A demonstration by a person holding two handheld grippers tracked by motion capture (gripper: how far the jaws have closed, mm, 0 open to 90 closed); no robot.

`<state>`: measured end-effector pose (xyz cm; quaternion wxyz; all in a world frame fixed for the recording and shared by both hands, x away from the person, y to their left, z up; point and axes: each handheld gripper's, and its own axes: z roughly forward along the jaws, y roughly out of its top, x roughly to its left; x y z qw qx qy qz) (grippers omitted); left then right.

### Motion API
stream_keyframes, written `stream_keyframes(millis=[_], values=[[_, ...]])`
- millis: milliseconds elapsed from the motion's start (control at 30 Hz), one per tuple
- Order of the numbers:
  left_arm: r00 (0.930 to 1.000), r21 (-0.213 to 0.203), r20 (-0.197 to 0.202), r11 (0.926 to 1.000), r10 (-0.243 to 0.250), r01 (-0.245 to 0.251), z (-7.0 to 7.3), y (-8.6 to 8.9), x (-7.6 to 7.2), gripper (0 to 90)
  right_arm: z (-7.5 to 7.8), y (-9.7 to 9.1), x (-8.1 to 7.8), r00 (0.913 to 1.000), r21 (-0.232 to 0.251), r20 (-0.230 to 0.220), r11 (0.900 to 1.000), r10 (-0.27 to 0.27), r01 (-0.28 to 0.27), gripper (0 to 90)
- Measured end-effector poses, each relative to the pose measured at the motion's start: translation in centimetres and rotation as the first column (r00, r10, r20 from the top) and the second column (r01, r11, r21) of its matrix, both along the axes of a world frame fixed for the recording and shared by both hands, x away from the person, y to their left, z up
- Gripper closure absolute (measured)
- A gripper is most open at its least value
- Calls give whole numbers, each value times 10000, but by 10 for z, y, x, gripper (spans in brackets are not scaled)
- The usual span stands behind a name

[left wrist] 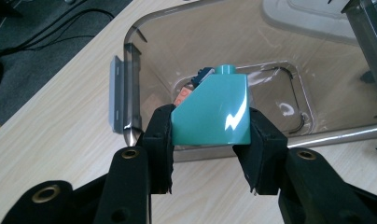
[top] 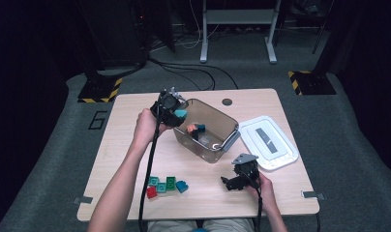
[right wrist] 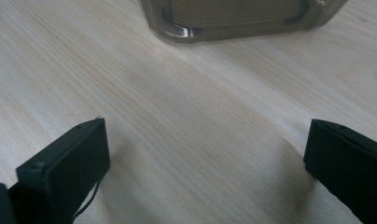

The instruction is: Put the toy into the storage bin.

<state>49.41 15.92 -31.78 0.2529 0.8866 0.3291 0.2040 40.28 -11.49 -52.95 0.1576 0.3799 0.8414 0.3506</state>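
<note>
**Teal block at the bin rim, drop pending**

Left gripper (left wrist: 210, 140) pinching a teal block (left wrist: 212, 112) by its two side faces, stud on top, slope turned left in the left gripper view. Block hangs just over the near rim of the clear bin (left wrist: 130, 84). Inside, ahead and below: an orange block (top: 190, 128) and a dark teal one (top: 201, 127) on the bin floor.

Step looks like carry-to-bin, nearly done. Next move: push a bit further past the rim, then spread the jaws so the block falls clear of the wall.

Right gripper (right wrist: 205, 158) spread wide, nothing between the jaws, low over the table (right wrist: 186, 116) with the bin just ahead. Lid (top: 268, 141) up and to its right. Green, red and blue blocks (top: 167, 185) well behind the left gripper, still to go.
</note>
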Motion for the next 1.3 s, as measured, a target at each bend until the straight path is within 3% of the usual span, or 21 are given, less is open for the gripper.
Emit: stream_keyframes(millis=[400,900,1033,1167,1300], values=[[9998,112,-194,9999,-85,87,-8,-18,17,589,0,0,0,10000,12,-6,10000,-24,24,0],[9976,247,-685,9997,40,-23,-31,-33,41,589,0,0,0,10000,6,-4,10000,-20,20,0],[9962,57,-852,9998,197,-193,-36,-34,47,580,0,0,0,10000,12,-8,10000,-23,23,0],[9935,95,-1031,9988,482,-475,-37,-36,47,359,0,0,0,10000,9,-6,10000,-19,19,0],[9942,48,-946,9987,502,-500,-31,-33,41,228,0,0,0,10000,10,-10,10000,-16,16,0]])
